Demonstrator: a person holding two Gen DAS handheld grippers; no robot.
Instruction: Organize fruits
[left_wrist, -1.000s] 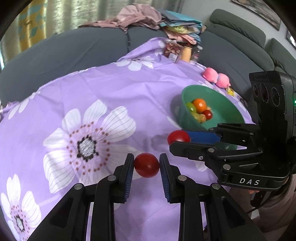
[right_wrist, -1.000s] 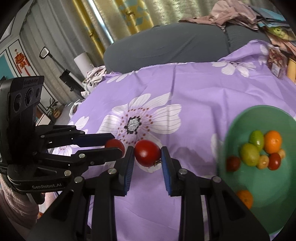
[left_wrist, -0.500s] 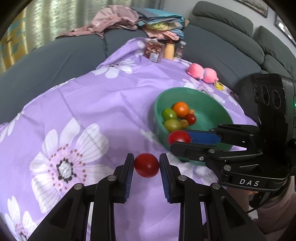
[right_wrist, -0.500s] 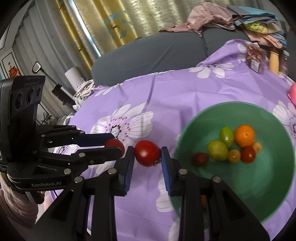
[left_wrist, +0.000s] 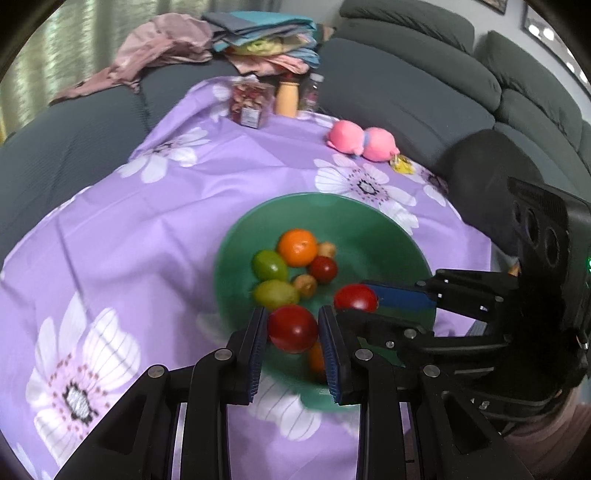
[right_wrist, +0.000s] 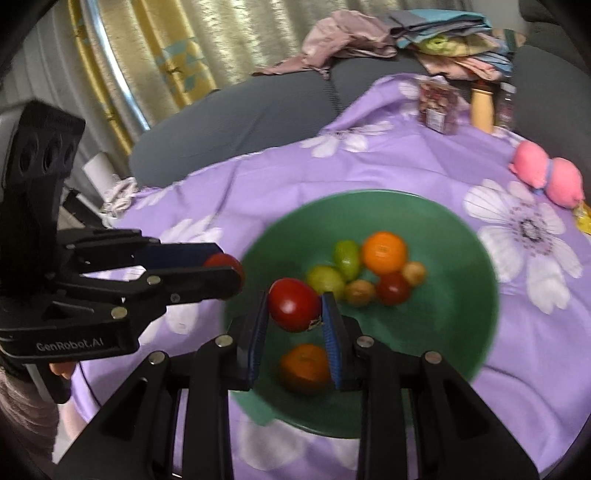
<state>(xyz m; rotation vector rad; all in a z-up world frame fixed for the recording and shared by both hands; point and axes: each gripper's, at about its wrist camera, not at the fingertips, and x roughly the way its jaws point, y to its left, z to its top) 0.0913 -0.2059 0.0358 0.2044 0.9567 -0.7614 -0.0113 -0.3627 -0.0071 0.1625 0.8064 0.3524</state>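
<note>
A: Tools? 
B: 2. Left tool (left_wrist: 293, 326) clamped on 1 red tomato (left_wrist: 293, 328); right tool (right_wrist: 294, 308) clamped on 1 more, the second tomato (right_wrist: 294, 304). Both over near rim of green bowl (right_wrist: 461, 325).

A: In bowl? 
B: 2 oranges, 2 green, 1 red, 2 small tan. Beyond, on table (left_wrist: 155, 229): 2 pink plush.

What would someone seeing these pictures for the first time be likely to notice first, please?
Probably the two red tomatoes, one clamped in the left tongs and one in the right tongs, both poised at the near side of the green bowl. Next comes the bright fruit in that bowl: an orange, green fruits and a small red one, on a purple flowered cloth.
</note>
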